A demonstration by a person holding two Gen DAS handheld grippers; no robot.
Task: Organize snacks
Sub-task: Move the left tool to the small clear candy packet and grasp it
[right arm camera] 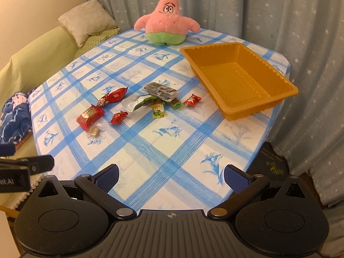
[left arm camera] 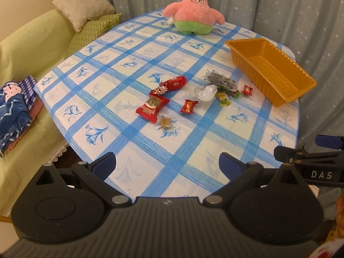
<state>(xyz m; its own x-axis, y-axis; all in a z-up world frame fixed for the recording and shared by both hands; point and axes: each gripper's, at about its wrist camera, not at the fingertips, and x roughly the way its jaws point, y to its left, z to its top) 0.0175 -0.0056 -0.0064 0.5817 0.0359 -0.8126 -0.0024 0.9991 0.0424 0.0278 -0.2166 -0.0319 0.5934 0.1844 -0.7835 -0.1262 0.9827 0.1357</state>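
Several wrapped snacks lie loose mid-table: a flat red packet (left arm camera: 152, 106) (right arm camera: 90, 115), a long red candy (left arm camera: 172, 84) (right arm camera: 112, 96), a small red candy (left arm camera: 188, 106) (right arm camera: 118, 117), a brown toffee (left arm camera: 165, 122) (right arm camera: 94, 132), a dark seaweed pack (left arm camera: 221, 81) (right arm camera: 162, 91), a green candy (left arm camera: 223, 99) (right arm camera: 158, 110) and a red candy (left arm camera: 247, 89) (right arm camera: 192, 100) by the tray. An empty orange tray (left arm camera: 301, 71) (right arm camera: 279, 81) stands at the right. My left gripper (left arm camera: 167, 164) and right gripper (right arm camera: 171, 175) are open and empty, above the near table edge.
A pink star plush (left arm camera: 193, 8) (right arm camera: 166, 19) stands at the table's far edge. A green sofa (left arm camera: 32, 43) with cushions and a blue blanket (left arm camera: 13, 107) is to the left. Grey curtains (right arm camera: 279, 10) hang behind and to the right.
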